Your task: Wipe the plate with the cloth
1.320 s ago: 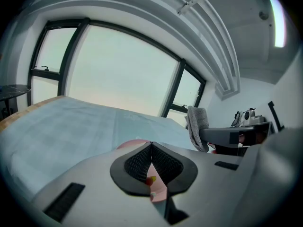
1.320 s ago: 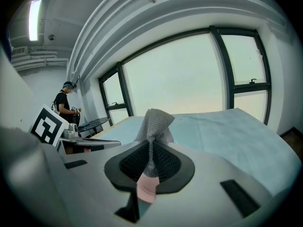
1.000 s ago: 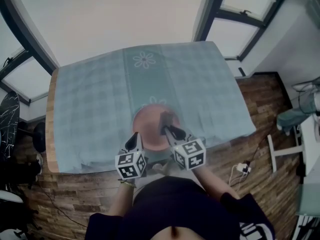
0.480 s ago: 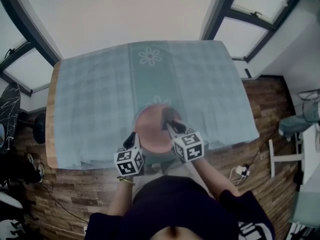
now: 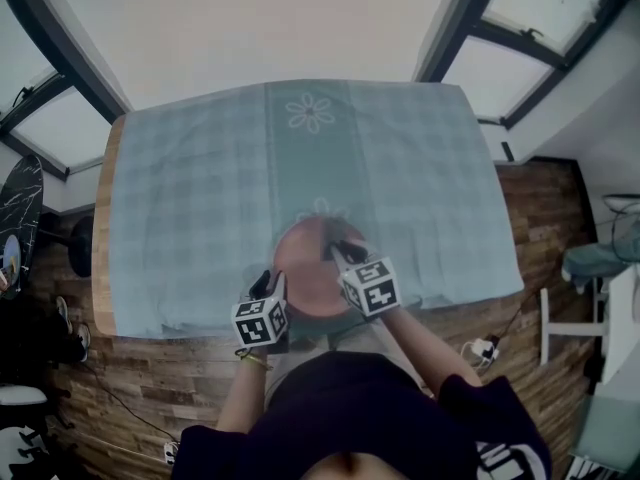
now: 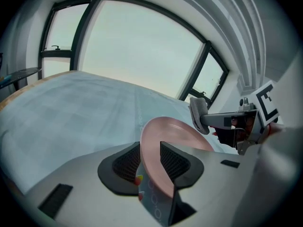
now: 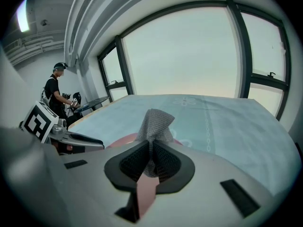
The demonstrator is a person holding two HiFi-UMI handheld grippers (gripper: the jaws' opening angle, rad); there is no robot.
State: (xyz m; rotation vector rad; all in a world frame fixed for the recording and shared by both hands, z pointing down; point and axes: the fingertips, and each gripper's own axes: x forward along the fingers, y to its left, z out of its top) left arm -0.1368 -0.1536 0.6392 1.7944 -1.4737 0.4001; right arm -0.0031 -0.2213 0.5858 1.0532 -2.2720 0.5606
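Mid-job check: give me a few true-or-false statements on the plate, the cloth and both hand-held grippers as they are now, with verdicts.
1. The right hand-held gripper is clamped on the grey cloth. True.
2. The plate is blue. False: it is pink.
3. The plate's rim stands between the jaws of the left hand-held gripper. True; those jaws are opening.
4. The plate sits at the far edge of the table. False: it is at the near edge, close to the person, on the checked tablecloth.
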